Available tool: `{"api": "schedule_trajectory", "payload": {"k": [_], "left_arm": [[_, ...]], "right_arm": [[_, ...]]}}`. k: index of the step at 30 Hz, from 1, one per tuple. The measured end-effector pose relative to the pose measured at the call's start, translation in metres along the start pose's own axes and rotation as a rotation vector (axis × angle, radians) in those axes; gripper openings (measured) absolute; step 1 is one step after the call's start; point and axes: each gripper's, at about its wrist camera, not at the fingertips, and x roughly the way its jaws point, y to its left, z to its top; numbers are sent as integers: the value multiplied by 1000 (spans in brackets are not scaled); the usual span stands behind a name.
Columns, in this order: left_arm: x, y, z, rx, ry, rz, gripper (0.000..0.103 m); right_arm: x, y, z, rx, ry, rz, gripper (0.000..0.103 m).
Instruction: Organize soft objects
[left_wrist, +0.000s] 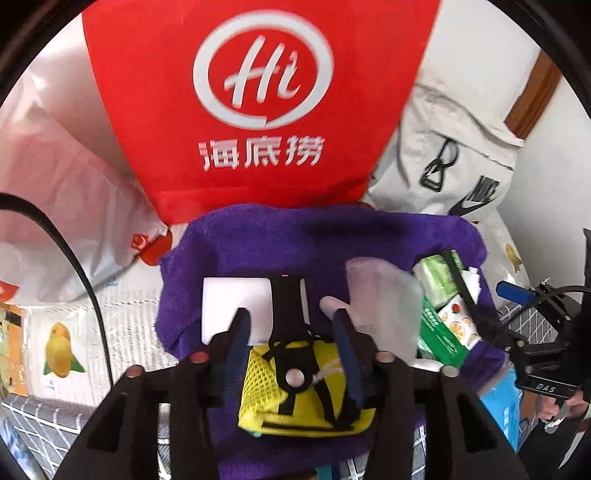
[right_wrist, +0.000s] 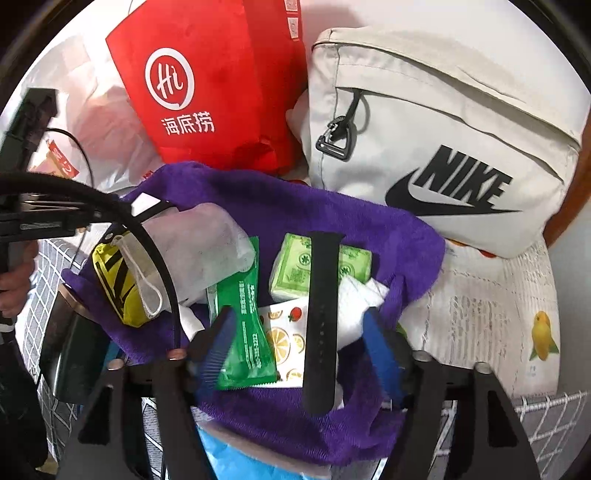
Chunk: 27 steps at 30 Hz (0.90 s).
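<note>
A purple towel (left_wrist: 325, 236) (right_wrist: 280, 206) lies spread under a pile of small things. In the left wrist view my left gripper (left_wrist: 291, 325) is open, its blue fingers astride a yellow mesh pouch (left_wrist: 295, 391) with black straps; a white card (left_wrist: 236, 295) and a frosted pouch (left_wrist: 384, 295) lie beyond. In the right wrist view my right gripper (right_wrist: 299, 328) is open around a green wipes packet (right_wrist: 245, 332), a fruit-print packet (right_wrist: 286, 339) and a black watch strap (right_wrist: 321, 317). A green tissue pack (right_wrist: 295, 269) lies just ahead. The yellow pouch (right_wrist: 118, 288) sits left.
A red Haidilao bag (left_wrist: 258, 92) (right_wrist: 210, 85) and a grey Nike bag (right_wrist: 443, 140) (left_wrist: 443, 155) stand behind the towel. A white plastic bag (left_wrist: 55, 206) lies left. A fruit-print cloth (right_wrist: 491, 314) covers the surface. A blue item (right_wrist: 236, 461) lies under the towel's near edge.
</note>
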Motion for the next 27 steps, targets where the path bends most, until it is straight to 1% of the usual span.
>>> {"api": "schedule_trajectory", "payload": {"k": [2,3,5,6,8,9,10,13,14,16,17,19,23,27], "left_arm": [[-16,-5,-3,30,-36,33,63],[-21,-6,-4,38,-45,39,65],[-36,-12,-9,58,-66,46,75],[-45,-15,-12,67,-81,51,78],[-59,-19,-17,78,-105,63,85],[-68,-22,-22,82,-122,68,86],[-74,-23,-24,82,-131,71,89],[-98,-29,-39,76,-158,72,97],[-104,-31,-45,72,-169,73,99],[-118,-35,-57,62,-190,82,101],[-124,-37,-63,57,-200,88,103],[-136,-41,-76,46,-226,97,103],[-151,-51,-104,17,-250,100,103],[-162,-61,-136,-15,-250,84,103]], "right_arm": [[-3,2,-3,8,9,-19,73],[-5,3,-4,13,13,-24,73],[-10,6,-6,21,16,-31,74],[-12,8,-6,22,15,-35,75],[-21,12,-8,32,8,-43,83],[-26,15,-10,39,5,-44,85],[-30,18,-11,44,4,-46,89],[-46,28,-20,62,-9,-75,95],[-51,31,-23,66,-15,-84,97],[-62,37,-29,73,-32,-103,97],[-69,41,-34,78,-41,-112,100],[-82,47,-43,87,-61,-129,103],[-116,67,-67,77,-116,-187,103],[-143,78,-90,99,-134,-177,103]]}}
